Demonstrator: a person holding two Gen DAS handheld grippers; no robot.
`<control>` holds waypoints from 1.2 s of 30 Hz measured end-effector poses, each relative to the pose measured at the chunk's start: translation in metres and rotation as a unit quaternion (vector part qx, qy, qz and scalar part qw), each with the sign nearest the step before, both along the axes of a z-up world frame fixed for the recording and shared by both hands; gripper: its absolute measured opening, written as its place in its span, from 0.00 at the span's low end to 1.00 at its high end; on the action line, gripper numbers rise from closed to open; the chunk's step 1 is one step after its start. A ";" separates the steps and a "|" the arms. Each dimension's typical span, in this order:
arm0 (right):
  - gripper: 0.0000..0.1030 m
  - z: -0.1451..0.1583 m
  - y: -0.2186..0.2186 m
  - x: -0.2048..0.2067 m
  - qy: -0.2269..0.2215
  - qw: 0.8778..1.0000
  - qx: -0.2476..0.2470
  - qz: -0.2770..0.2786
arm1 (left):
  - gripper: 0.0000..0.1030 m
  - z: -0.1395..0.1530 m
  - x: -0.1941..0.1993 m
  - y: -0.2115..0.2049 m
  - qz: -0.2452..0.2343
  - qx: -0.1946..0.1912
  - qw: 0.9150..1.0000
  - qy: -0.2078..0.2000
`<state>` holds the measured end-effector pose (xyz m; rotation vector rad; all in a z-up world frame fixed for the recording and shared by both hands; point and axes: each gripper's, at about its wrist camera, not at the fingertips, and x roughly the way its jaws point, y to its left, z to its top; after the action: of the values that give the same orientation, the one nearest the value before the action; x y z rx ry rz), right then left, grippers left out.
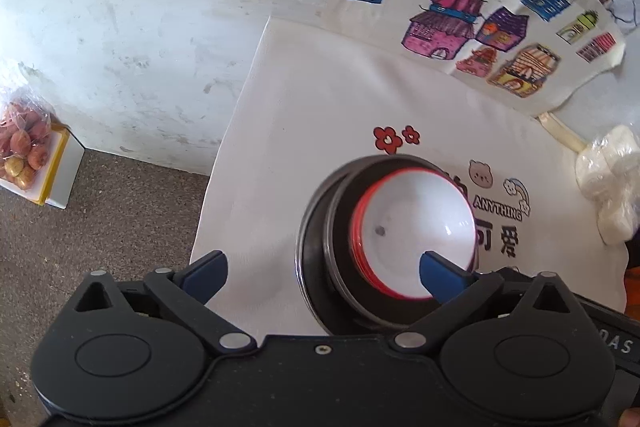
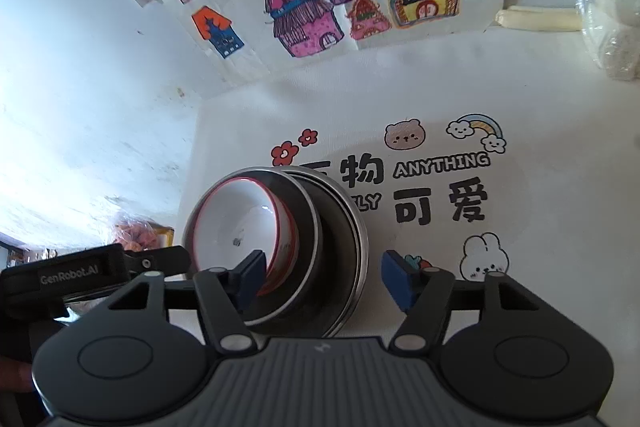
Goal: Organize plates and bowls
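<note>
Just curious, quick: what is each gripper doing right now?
Left gripper: open, holding nothing.
Right gripper: open, holding nothing, over the stacked bowls.

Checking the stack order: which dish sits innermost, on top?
The white bowl with the red rim; the two beneath it, the black bowl and black plate, have silver rims.

Nested stack, upright on the white printed cloth: a white bowl (image 1: 416, 223) with a red rim sits inside a black, metal-rimmed bowl (image 1: 340, 227), itself resting off-centre in a wider black plate (image 2: 352, 227) with a silver edge.
</note>
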<state>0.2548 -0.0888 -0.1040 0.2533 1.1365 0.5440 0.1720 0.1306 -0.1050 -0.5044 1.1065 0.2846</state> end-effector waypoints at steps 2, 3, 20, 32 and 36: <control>0.75 0.005 -0.005 -0.004 -0.006 1.000 0.003 -0.003 | 0.99 0.006 -0.004 -0.004 0.000 0.005 1.000 -0.009; 0.76 0.008 -0.007 -0.006 -0.010 1.000 0.004 -0.003 | 0.99 0.009 -0.006 -0.005 0.000 0.008 1.000 -0.015; 1.00 0.060 -0.078 -0.072 -0.139 0.989 0.045 0.012 | 0.99 0.064 -0.073 -0.064 -0.003 0.046 0.994 -0.098; 1.00 0.073 -0.128 -0.123 -0.177 0.982 0.055 0.013 | 0.99 0.078 -0.138 -0.113 -0.012 0.086 0.989 -0.121; 1.00 0.070 -0.138 -0.135 -0.177 0.982 0.059 0.009 | 0.99 0.082 -0.154 -0.119 -0.009 0.096 0.987 -0.126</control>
<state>0.1202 -0.2266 -0.0344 0.2375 0.7634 0.6449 0.0176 0.0115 -0.0225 -0.3481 0.8278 0.2985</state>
